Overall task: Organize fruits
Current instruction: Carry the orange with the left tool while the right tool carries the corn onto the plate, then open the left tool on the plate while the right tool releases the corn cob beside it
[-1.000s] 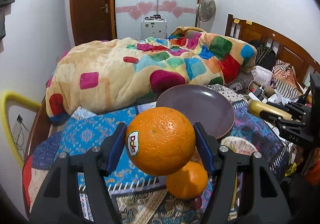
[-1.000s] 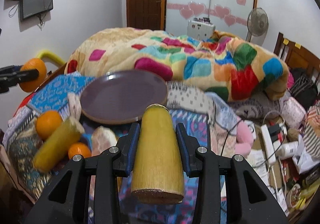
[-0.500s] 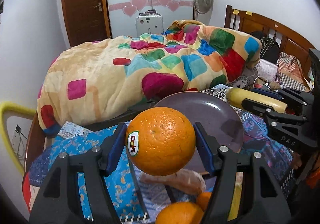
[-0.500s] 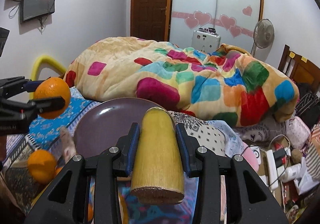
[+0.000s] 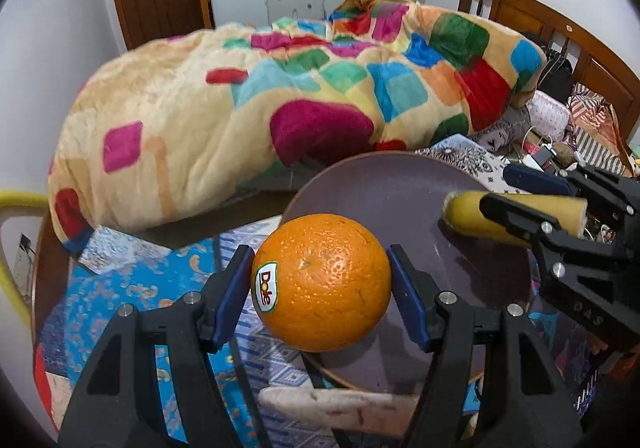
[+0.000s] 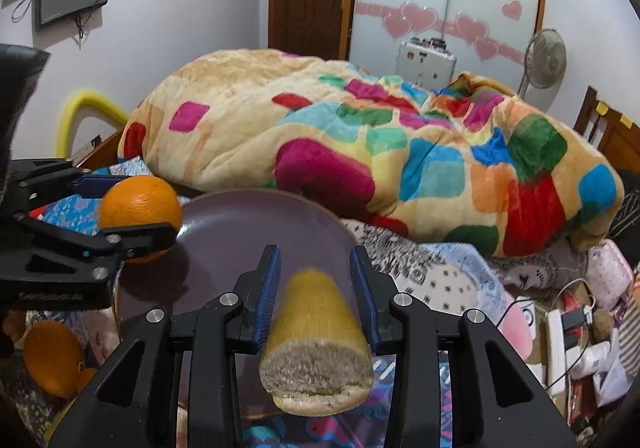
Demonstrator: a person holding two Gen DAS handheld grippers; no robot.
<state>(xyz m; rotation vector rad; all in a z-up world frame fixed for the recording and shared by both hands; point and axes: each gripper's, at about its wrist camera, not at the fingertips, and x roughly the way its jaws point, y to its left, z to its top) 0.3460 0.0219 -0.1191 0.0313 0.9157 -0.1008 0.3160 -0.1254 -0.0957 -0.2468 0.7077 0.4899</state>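
Both grippers hang over the plate (image 5: 400, 184): left gripper (image 5: 322, 282) clamps an orange (image 5: 322, 282), right gripper (image 6: 316, 284) apparently loosely holds a yellow stalk (image 6: 316, 336) lengthwise.

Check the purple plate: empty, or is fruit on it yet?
Empty, as far as visible: the plate shows bare purple; the orange and yellow stalk hang gripped over it.

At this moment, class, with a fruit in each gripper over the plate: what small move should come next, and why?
Probably lower the left gripper and set its orange down on the purple plate. The orange hangs at the plate's bare near edge, and the right gripper holds its yellow cane piece off to the other side.
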